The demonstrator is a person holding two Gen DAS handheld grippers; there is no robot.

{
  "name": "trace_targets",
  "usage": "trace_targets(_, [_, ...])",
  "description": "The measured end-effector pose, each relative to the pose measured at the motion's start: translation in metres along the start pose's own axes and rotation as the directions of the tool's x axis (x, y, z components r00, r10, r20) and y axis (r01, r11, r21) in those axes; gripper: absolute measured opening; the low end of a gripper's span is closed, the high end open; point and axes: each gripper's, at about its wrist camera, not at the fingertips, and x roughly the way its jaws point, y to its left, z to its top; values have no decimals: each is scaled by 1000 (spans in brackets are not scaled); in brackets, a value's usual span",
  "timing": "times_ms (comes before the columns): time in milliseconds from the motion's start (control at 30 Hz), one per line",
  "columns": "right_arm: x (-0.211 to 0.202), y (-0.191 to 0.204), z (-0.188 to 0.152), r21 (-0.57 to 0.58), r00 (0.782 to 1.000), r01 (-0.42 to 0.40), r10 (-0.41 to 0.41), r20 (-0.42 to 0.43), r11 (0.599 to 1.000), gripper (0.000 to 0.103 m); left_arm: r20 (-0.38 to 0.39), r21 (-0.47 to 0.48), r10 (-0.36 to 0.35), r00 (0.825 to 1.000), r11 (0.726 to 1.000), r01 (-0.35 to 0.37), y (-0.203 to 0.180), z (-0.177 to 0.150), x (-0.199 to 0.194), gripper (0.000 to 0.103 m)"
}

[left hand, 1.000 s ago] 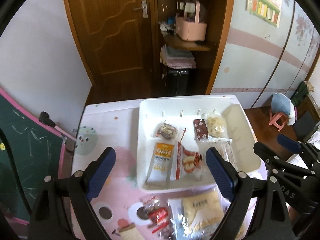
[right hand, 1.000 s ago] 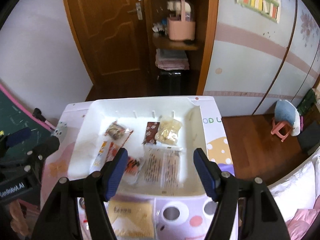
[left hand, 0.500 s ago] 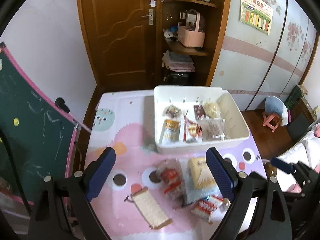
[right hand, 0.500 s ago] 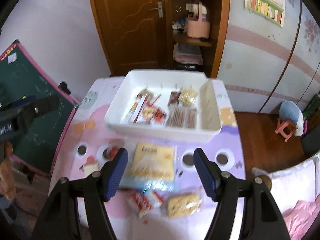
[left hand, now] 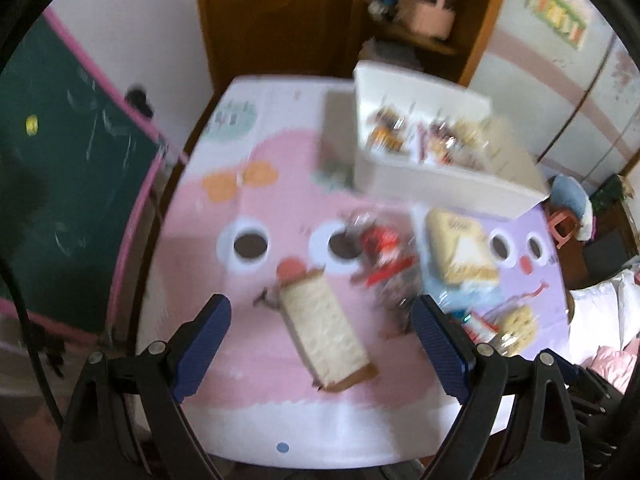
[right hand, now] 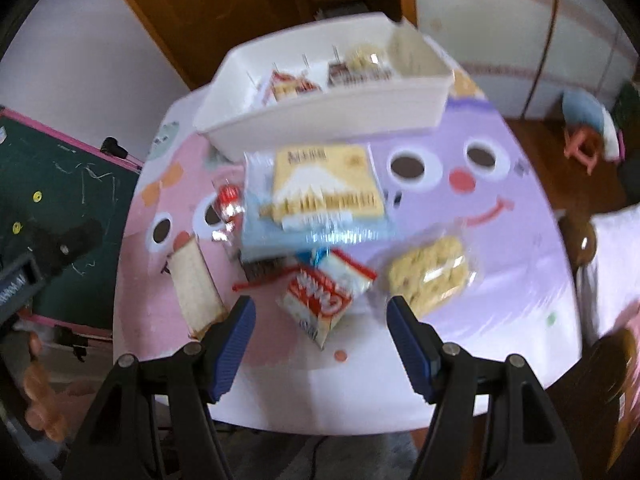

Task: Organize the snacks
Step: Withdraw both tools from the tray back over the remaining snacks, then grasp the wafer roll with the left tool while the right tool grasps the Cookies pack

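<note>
Table (right hand: 520, 264) carrying white bin (right hand: 332, 112) of snacks at far edge. Only my right view showing red-white packet (right hand: 320, 300) under my right claw (right hand: 320, 312), gaping, empty. My left claw (left hand: 320, 320), gaping, hovering over long wafer pack (left hand: 324, 328).

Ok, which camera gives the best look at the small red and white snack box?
The right wrist view: the small red and white snack box lies unobstructed, just beyond the fingers. The left wrist view catches only a blurred sliver behind a finger.
</note>
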Motion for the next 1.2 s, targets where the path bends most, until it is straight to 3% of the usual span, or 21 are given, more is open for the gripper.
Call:
trace_targets(167, [32, -3, -15, 57, 996, -19, 24, -87, 998, 68, -95, -47, 18, 995, 999, -23, 10, -19, 46, 91])
trace_targets(400, [66, -6, -17, 107, 989, -21, 37, -144, 994, 68, -197, -98, 12, 980, 995, -32, 12, -31, 94, 91])
trace_targets(733, [95, 5, 0, 136, 985, -10, 33, -169, 991, 68, -251, -163, 30, 968, 984, -73, 10, -26, 126, 91])
trace_targets(933, [107, 13, 8, 147, 986, 45, -20, -166, 988, 69, -269, -184, 51, 962, 977, -103, 14, -27, 139, 90])
trace_targets(1200, [121, 44, 8, 14, 972, 181, -177, -153, 983, 68, -239, -120, 88, 967, 986, -119, 11, -34, 137, 84])
